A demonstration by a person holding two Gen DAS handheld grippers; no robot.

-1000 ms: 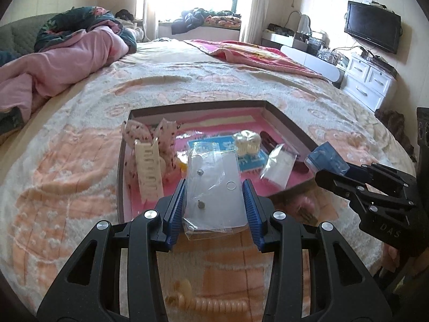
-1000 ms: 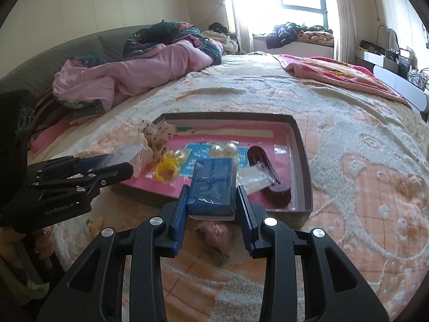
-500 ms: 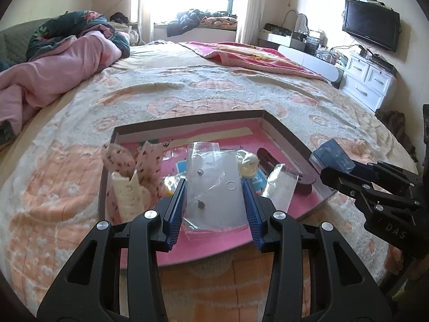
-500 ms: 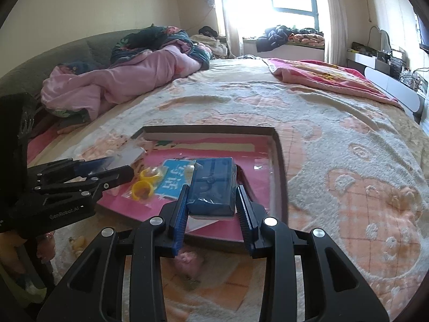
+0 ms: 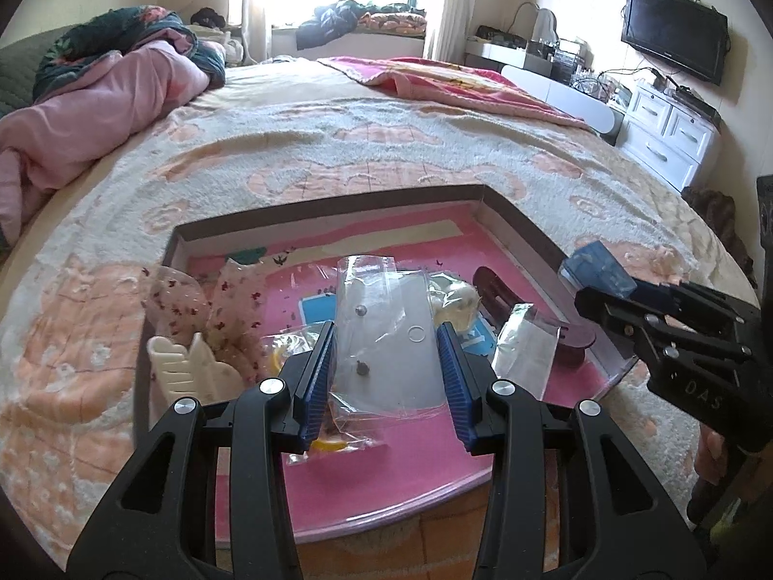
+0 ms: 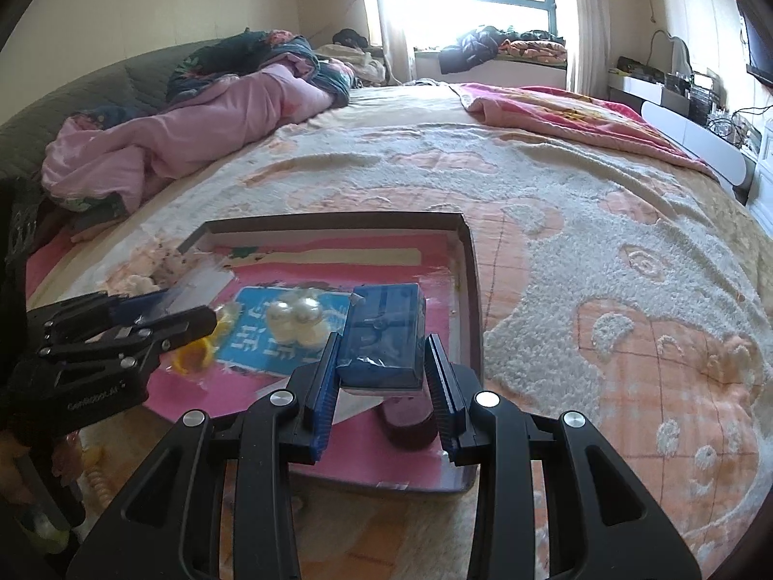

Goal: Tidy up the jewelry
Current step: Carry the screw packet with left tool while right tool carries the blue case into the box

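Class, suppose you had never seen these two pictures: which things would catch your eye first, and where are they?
First, the two grippers in the foreground: the left gripper holds a clear bag and the right gripper clamps a blue box. Both hang over a pink-floored tray that sits on the bed. Two pearls on a blue card shine inside the tray.

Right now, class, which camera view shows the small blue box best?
The right wrist view: the blue box sits centred and close, clamped between the right gripper fingers, showing its top and front face. The left wrist view catches only a corner of it at the far right, ahead of that gripper's black frame.
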